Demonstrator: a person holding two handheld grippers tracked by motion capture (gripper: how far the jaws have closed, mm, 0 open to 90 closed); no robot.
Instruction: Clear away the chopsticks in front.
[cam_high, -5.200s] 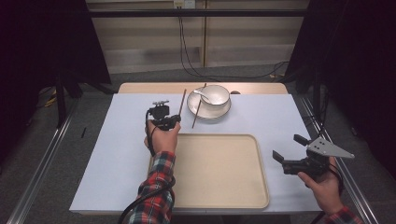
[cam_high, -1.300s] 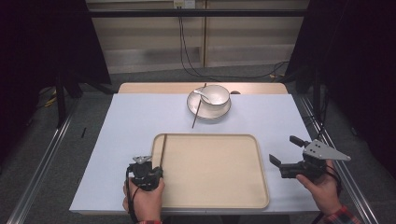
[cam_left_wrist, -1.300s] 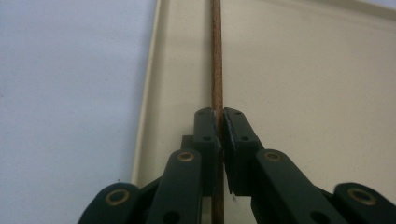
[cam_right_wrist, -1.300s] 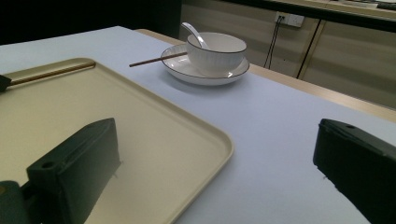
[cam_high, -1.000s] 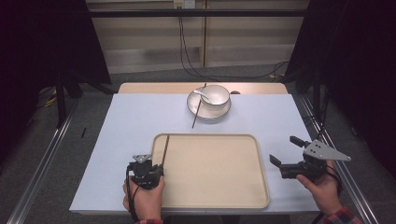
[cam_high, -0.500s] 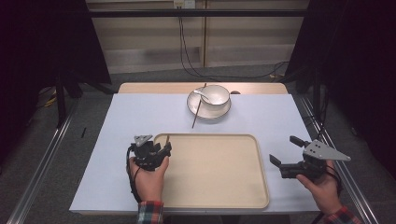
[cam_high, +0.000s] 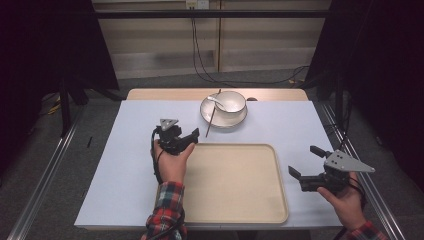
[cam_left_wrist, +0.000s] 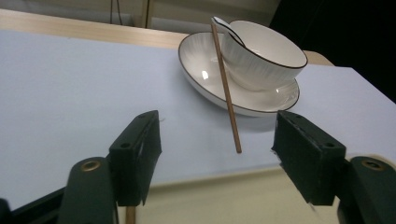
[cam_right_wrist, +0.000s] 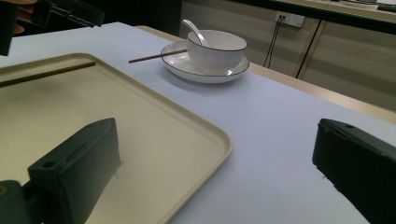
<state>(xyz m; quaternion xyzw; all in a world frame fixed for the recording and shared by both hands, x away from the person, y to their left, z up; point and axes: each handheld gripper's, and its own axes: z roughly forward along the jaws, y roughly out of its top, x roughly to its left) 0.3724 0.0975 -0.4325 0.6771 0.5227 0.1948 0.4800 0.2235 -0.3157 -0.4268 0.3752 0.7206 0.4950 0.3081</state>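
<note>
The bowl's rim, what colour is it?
A thin dark line around the white bowl, clearest in the left gripper view.

We see a glossy white glazed bowl (cam_left_wrist: 261, 53) and plate (cam_left_wrist: 210, 70) at the upper middle, a smooth wooden chopstick (cam_left_wrist: 226, 84) leaning on them. The tray (cam_right_wrist: 154, 130) at lower left looks like matt cream plastic. The table (cam_left_wrist: 60, 88) has a smooth pale matt sheet over a wooden edge. The jaws look matt black plastic.
</note>
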